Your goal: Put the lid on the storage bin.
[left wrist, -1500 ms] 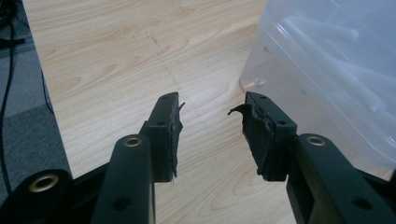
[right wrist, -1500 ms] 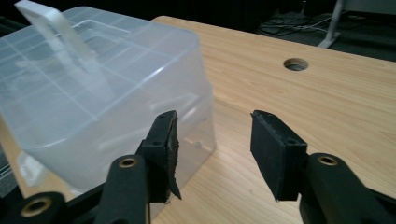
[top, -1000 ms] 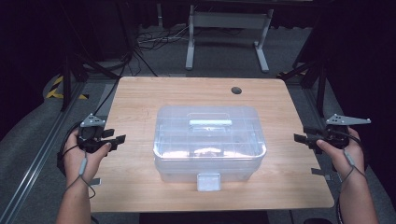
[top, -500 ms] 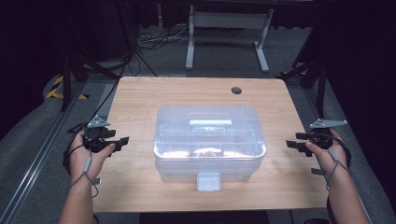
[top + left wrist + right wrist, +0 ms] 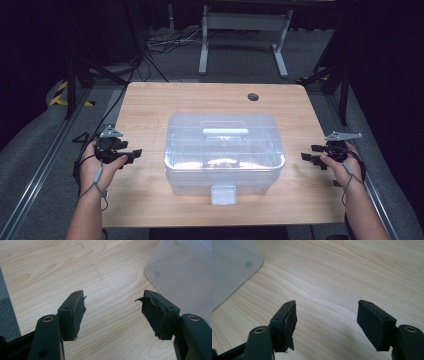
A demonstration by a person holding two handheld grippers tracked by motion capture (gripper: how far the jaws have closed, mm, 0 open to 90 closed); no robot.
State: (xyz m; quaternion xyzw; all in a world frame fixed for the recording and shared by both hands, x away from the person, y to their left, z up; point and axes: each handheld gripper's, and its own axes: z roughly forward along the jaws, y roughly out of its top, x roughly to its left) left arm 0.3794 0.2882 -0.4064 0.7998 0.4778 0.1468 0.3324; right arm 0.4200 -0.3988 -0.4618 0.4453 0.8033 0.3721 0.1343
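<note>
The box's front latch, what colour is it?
The latch is translucent whitish, like the clear box; best in the high view.

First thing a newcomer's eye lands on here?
The clear plastic box with its lid on, mid-table, a white handle on top and a front latch toward the person. Then the left gripper and right gripper flanking it, jaws open, nothing between them, just bare wooden table.

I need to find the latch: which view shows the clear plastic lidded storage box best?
The high view: the whole clear plastic lidded storage box shows, front latch included. The left gripper view shows only one corner; the right gripper view only another corner.
</note>
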